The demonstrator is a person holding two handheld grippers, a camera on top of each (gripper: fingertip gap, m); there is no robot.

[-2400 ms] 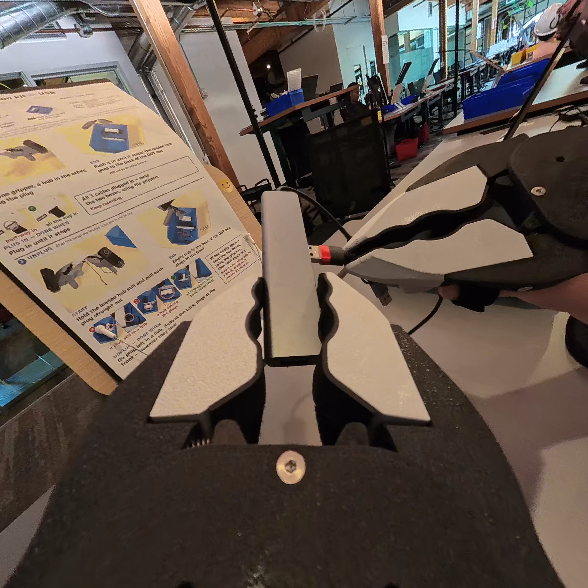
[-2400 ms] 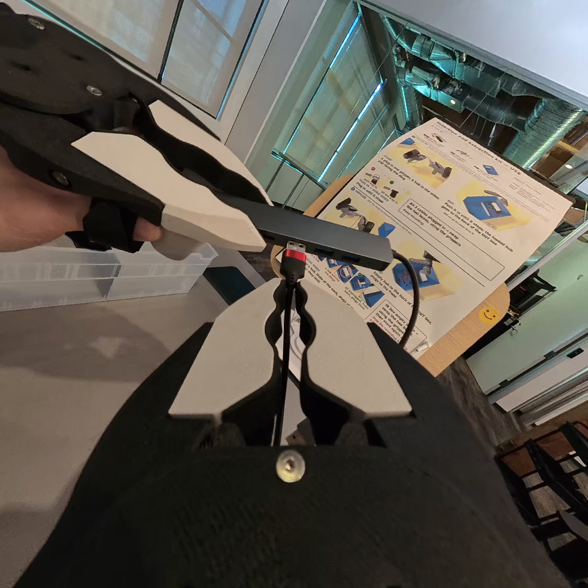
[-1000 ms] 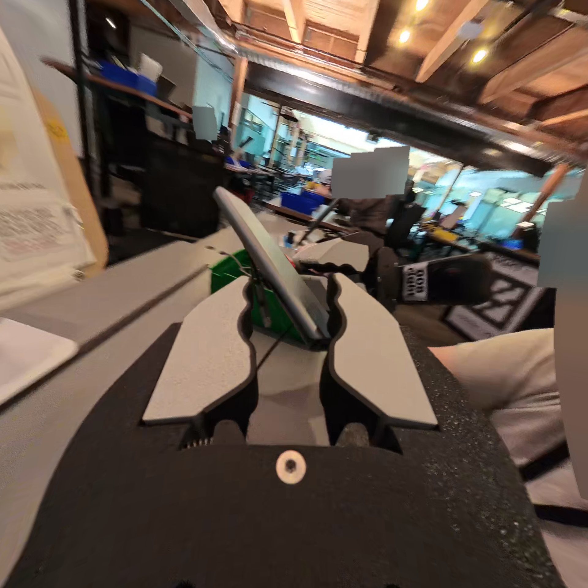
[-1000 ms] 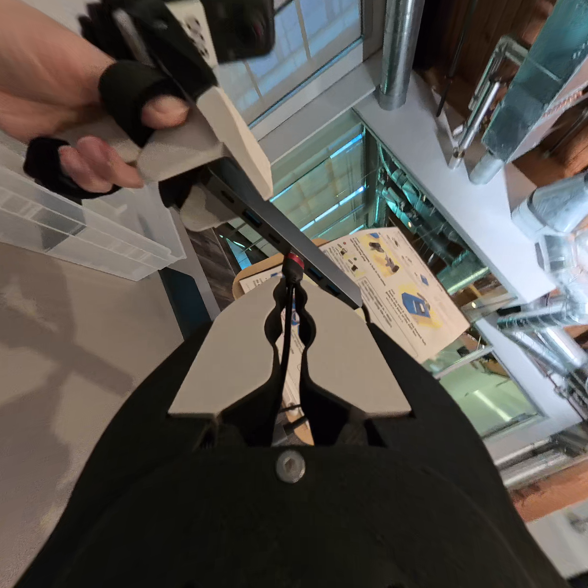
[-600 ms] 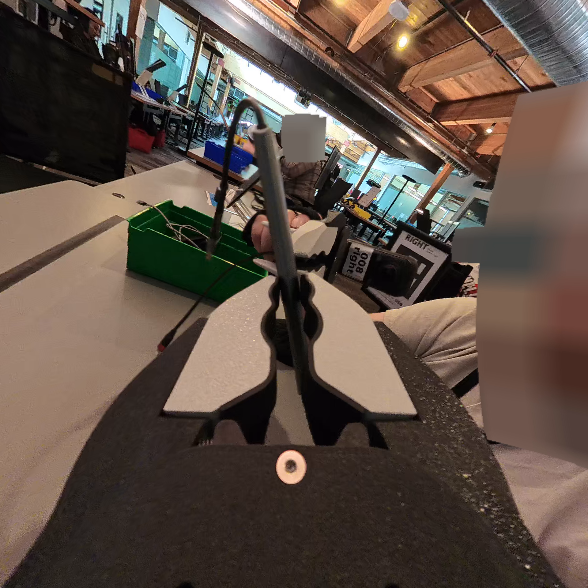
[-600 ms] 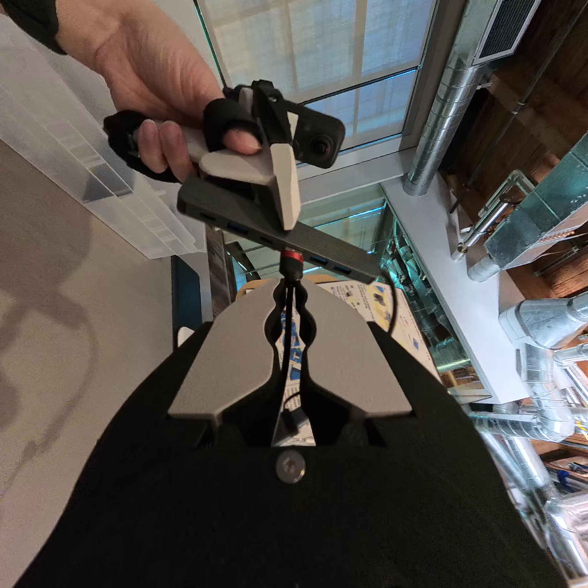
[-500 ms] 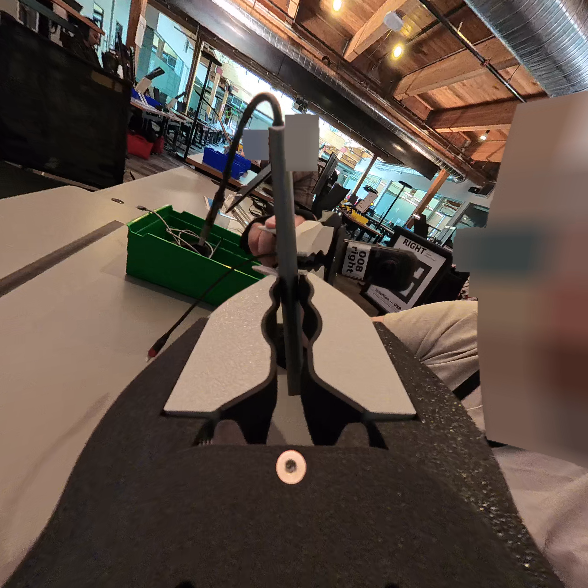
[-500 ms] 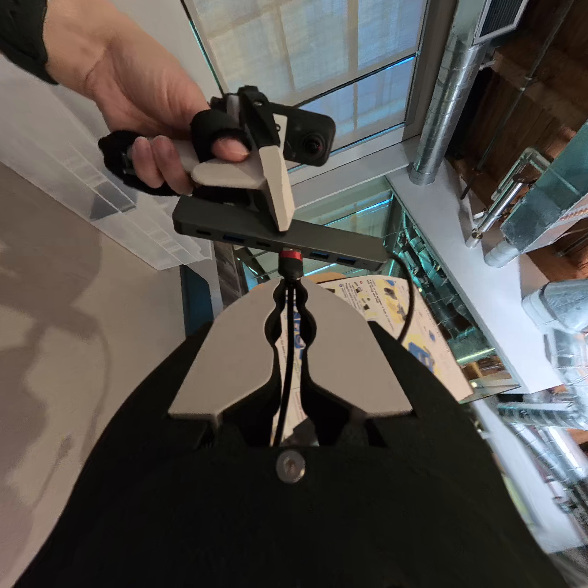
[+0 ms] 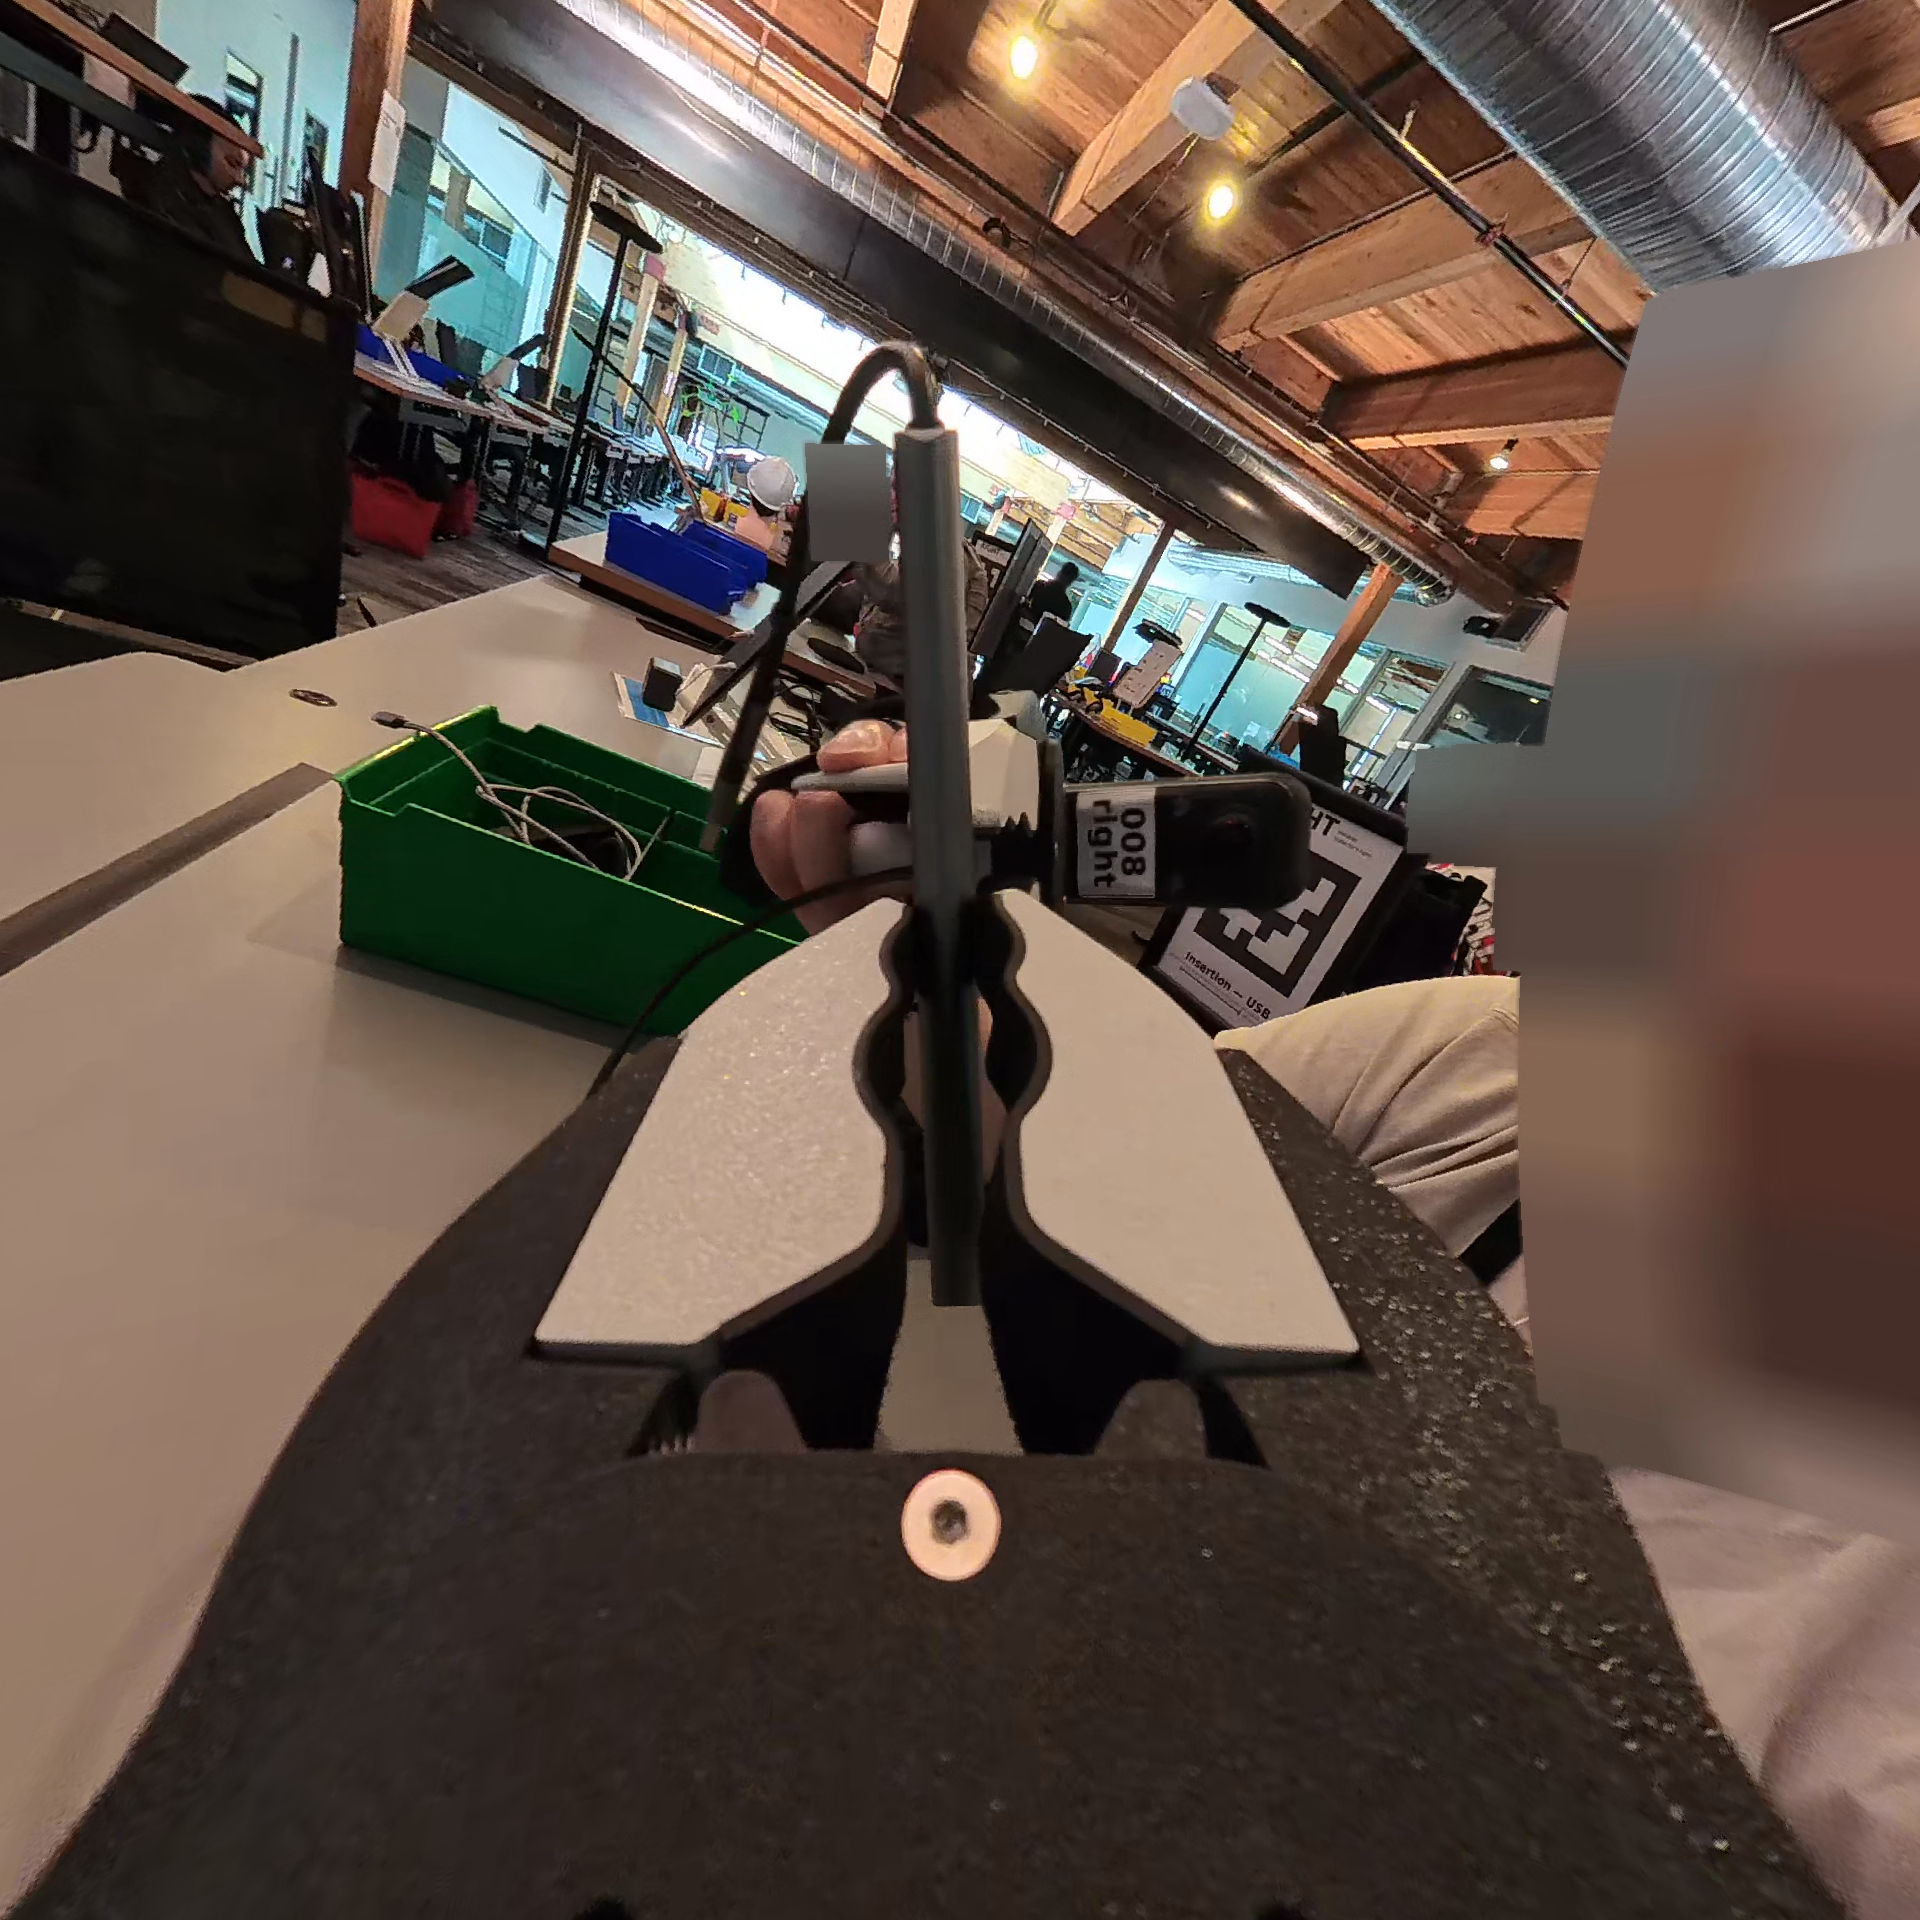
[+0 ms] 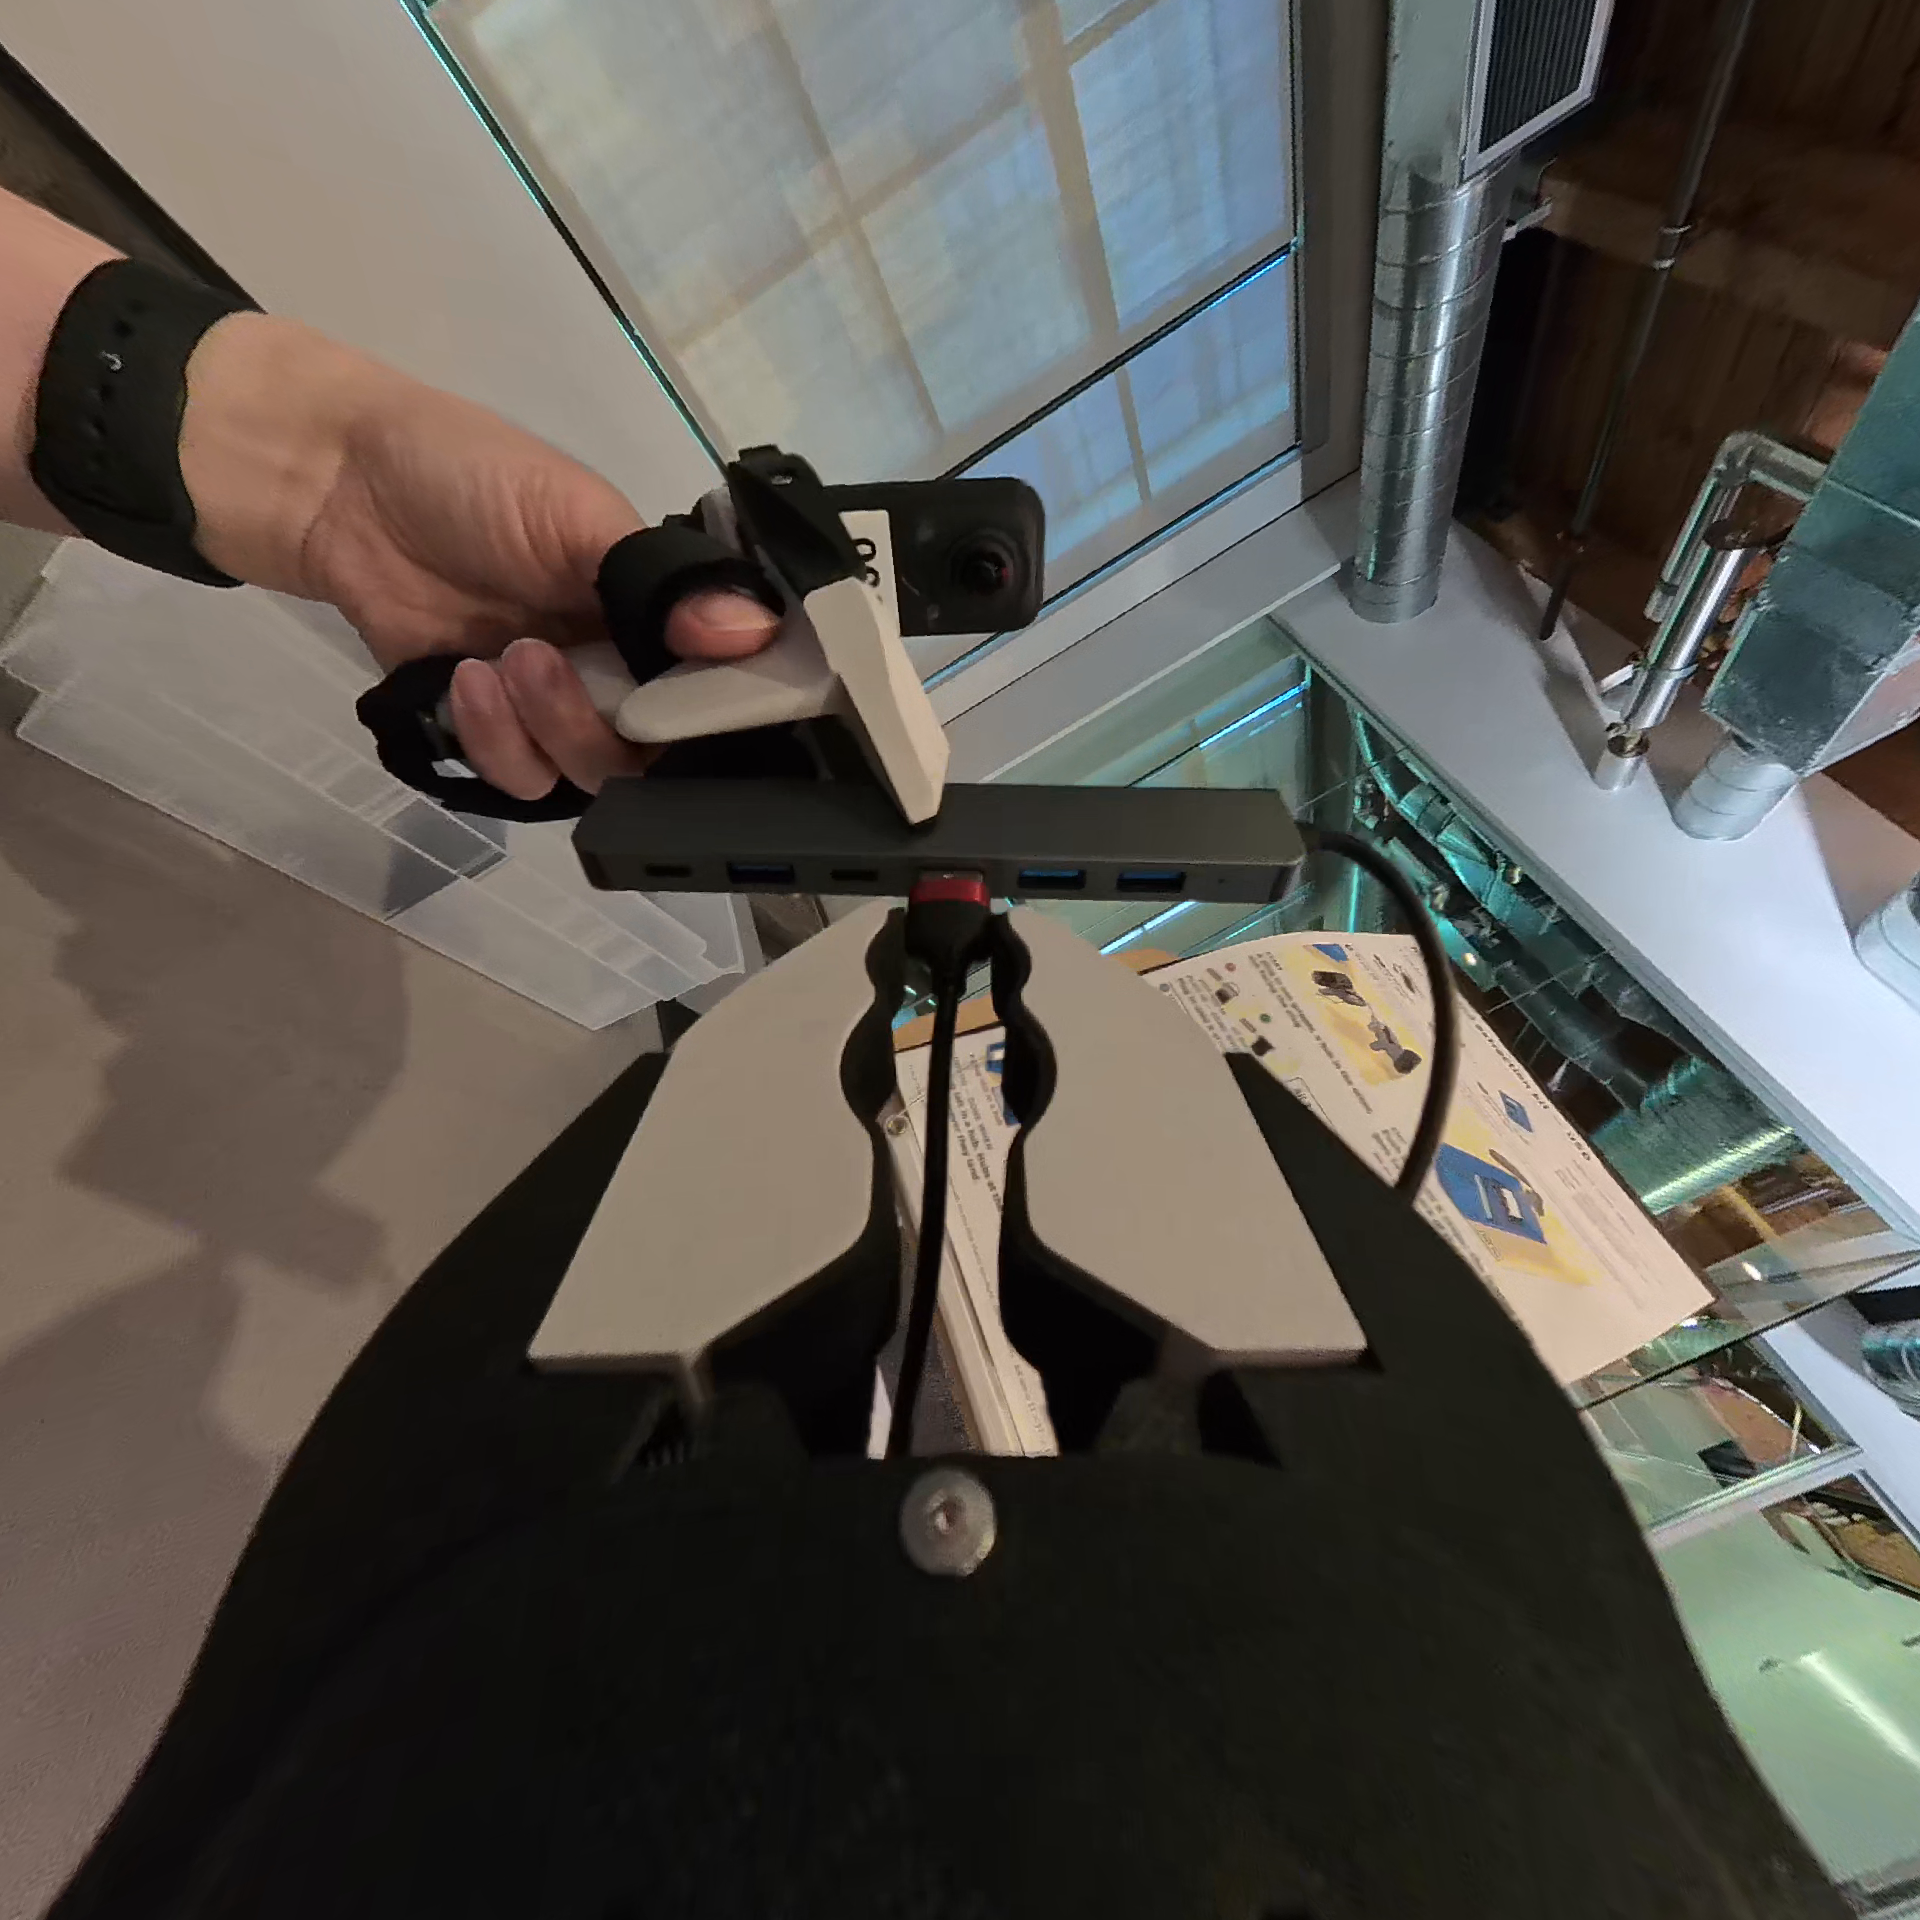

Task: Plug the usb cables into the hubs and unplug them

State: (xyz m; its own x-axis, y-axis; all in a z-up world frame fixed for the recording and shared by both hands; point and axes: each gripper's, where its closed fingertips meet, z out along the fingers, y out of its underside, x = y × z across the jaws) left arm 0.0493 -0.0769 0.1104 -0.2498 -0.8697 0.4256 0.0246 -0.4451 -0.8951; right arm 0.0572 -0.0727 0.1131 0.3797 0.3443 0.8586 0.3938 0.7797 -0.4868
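Note:
My left gripper (image 9: 940, 920) is shut on a dark grey USB hub (image 9: 938, 727), held edge-on and upright above the table. In the right wrist view the hub (image 10: 1091, 810) lies level with its row of ports facing me, and the left gripper's fingers (image 10: 883, 717) clamp it from above. My right gripper (image 10: 948, 925) is shut on a black USB cable (image 10: 930, 1164). Its red-collared plug (image 10: 945, 891) sits in a middle port, with a sliver of metal showing. The hub's own lead (image 10: 1439, 997) loops off its right end. The right gripper (image 9: 883, 821) shows behind the hub.
A green bin (image 9: 520, 883) holding loose cables stands on the grey table (image 9: 208, 1143) to the left. Clear plastic boxes (image 10: 260, 790) lie at the table's far side. An instruction sheet (image 10: 1475, 1143) leans beyond the hub. A person's sleeve (image 9: 1382, 1081) is at the right. Only a small space, under 4 cm, lies between the two pairs of fingers.
The hub has swung from tilted to level in the right wrist view. The plug has stayed at the hub's port side and now sits square in a middle port. Both grippers stay shut.

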